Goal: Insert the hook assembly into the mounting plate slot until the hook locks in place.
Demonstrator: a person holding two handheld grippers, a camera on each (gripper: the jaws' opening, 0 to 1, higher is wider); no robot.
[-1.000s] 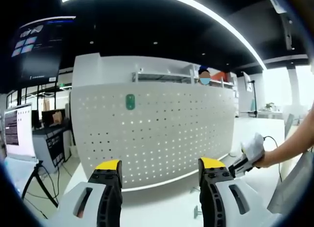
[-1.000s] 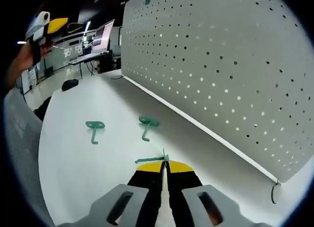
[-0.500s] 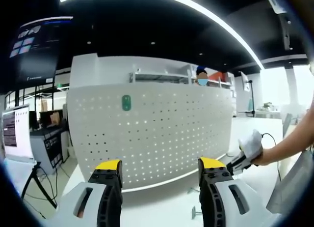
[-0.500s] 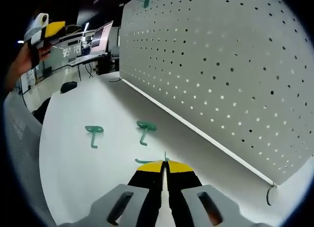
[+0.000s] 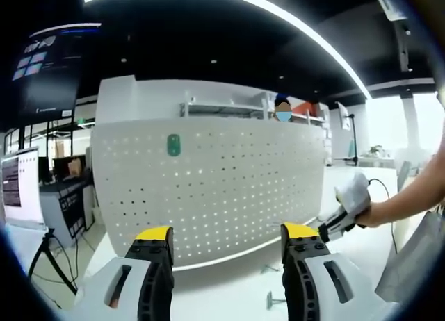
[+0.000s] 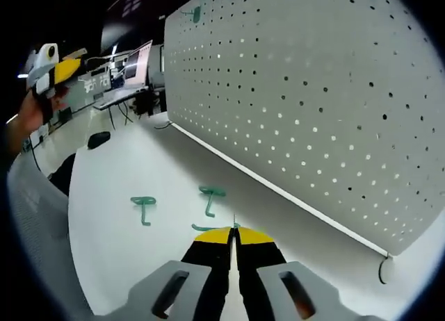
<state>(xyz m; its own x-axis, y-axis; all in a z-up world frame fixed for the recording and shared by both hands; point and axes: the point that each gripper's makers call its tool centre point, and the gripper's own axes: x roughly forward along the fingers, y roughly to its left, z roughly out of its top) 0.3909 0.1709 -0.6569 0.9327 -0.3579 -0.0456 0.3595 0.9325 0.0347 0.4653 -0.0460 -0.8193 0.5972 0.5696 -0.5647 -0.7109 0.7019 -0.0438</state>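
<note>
While the right tool [image 6: 233, 232] has its jaws pinched together on a thin green hook [image 6: 212, 227] just above the white surface [image 6: 125, 251], the left tool [image 5: 226, 237] is held high with jaws wide apart and empty, facing the pegboard [image 5: 208, 189]. Two more hooks [image 6: 142, 204] [image 6: 210, 196] lie loose on the surface near the board's foot. Such a slim grip risks the hook twisting or slipping when pressed into a hole, leaving it unlocked.

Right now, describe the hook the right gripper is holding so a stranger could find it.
Start at the white pegboard, then drop to the table in front of it. The held hook sits at the right gripper tips, lifted, unlike the two loose green hooks lying flat beyond.
</note>
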